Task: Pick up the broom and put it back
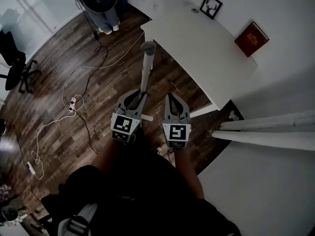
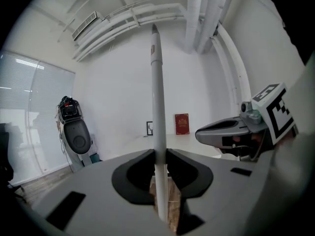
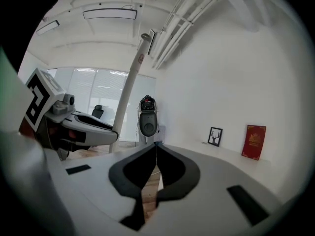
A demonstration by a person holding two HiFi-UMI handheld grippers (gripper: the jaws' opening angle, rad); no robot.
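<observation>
- Left gripper (image 2: pixel 158 154): clamped on the broom (image 2: pixel 157 107). The white handle (image 1: pixel 146 65) stands between its pads, and most of its length rises above the grip.
- Right gripper (image 3: pixel 155 146): jaws pressed together with nothing in them. It sits just beside the left one, to the right of the handle.
- Broom position: lifted, near upright, in front of the person. Its top end points towards the head camera, close to the corner of the table (image 1: pixel 197 38). The brush end is hidden below the grippers, so I cannot tell whether it is clear of the floor.
- Step in hand, by my reading: carry the broom to its resting place. No view shows where that place is.
- Handling: a single grip on a long, smooth handle will probably let it swing or twist. Hold the grip firm and the handle vertical, and turn the body rather than the wrist.
- Option: open the right gripper and take the handle above or below the left for a second point of control.
- Hazards: the table corner near the handle, and the cable (image 1: pixel 74 82) on the floor to the left, which could catch the brush end.
- Set-down: brush end down first, then lean the handle. Release only once it rests without sliding.
</observation>
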